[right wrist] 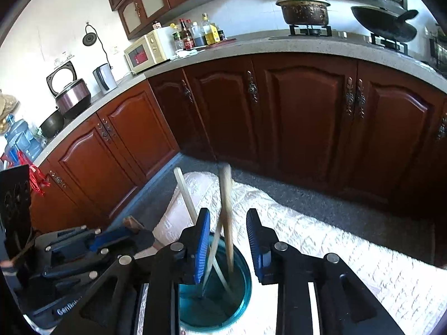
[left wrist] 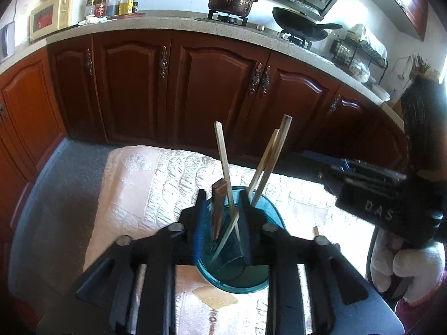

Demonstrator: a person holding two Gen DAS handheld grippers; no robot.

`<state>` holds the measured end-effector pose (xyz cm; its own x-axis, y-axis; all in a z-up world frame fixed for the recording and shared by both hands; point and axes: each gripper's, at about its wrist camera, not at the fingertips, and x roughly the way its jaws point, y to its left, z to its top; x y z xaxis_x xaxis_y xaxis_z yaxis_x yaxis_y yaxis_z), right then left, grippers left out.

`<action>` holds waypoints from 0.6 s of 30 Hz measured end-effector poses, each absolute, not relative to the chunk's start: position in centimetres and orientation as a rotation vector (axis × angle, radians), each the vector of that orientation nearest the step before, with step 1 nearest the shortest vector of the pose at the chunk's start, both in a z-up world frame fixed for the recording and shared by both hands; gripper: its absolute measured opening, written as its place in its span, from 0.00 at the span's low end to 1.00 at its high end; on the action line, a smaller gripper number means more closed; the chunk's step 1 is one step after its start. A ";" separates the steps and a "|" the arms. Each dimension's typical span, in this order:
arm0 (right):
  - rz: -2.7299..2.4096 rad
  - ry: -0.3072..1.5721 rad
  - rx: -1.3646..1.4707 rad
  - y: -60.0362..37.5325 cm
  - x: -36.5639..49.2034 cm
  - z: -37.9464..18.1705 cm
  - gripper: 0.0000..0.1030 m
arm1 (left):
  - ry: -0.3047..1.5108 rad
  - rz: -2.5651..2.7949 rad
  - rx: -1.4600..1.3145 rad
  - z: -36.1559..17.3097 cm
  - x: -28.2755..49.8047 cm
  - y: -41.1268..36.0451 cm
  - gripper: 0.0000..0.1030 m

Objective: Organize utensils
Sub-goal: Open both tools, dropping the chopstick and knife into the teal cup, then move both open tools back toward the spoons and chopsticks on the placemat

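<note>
While three chopsticks point(left wrist: 223, 164) already stand in the teal cup point(left wrist: 268, 215), the left gripper point(left wrist: 222, 223) fingers clamp its rim, the right gripper point(right wrist: 227, 240) fingers hang apart, and little looks left.

Both wrist views look down close over the teal cup point(left wrist: 237, 251) point(right wrist: 220, 287), facing the cabinets point(left wrist: 212, 89) point(right wrist: 301, 111) ahead.

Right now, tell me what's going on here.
A person with a gripper in each hand is sorting utensils into a teal cup on a quilted mat. The left gripper is shut on a flat brown stick at the cup's mouth. The right gripper hangs open above the cup. Three chopsticks already stand in the cup, leaning apart.
</note>
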<state>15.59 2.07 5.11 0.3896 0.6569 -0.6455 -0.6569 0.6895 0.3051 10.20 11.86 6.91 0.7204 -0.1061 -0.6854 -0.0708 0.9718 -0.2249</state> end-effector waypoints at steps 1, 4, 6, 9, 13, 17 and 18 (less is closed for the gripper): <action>0.833 0.824 0.003 1.7 15.3 5.0 0.25 | 0.764 -0.020 -0.248 7.0 9.9 11.8 0.30; 0.819 0.832 -0.001 0.5 14.4 4.7 0.26 | 0.755 -0.009 -0.249 7.3 9.3 11.5 0.35; 0.814 0.833 0.003 -0.2 13.9 4.6 0.30 | 0.751 -0.008 -0.259 7.5 8.8 11.4 0.36; 0.805 0.838 -0.011 -1.2 13.0 4.4 0.32 | 0.739 0.004 -0.255 7.8 7.8 11.1 0.37; 0.794 0.848 -0.004 -2.8 11.8 4.1 0.32 | 0.719 0.008 -0.257 8.4 6.6 10.7 0.39; 0.778 0.847 0.004 -4.6 10.6 4.0 0.33 | 0.691 -0.003 -0.253 9.3 5.3 10.0 0.41; 0.773 0.848 0.004 -5.0 10.4 4.0 0.34 | 0.686 -0.005 -0.249 9.4 5.0 9.9 0.41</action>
<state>10.35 -5.00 4.02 0.4109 0.6159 -0.6722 -0.6126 0.7326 0.2968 5.01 9.91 9.41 0.7751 -0.0859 -0.6260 -0.0775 0.9703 -0.2290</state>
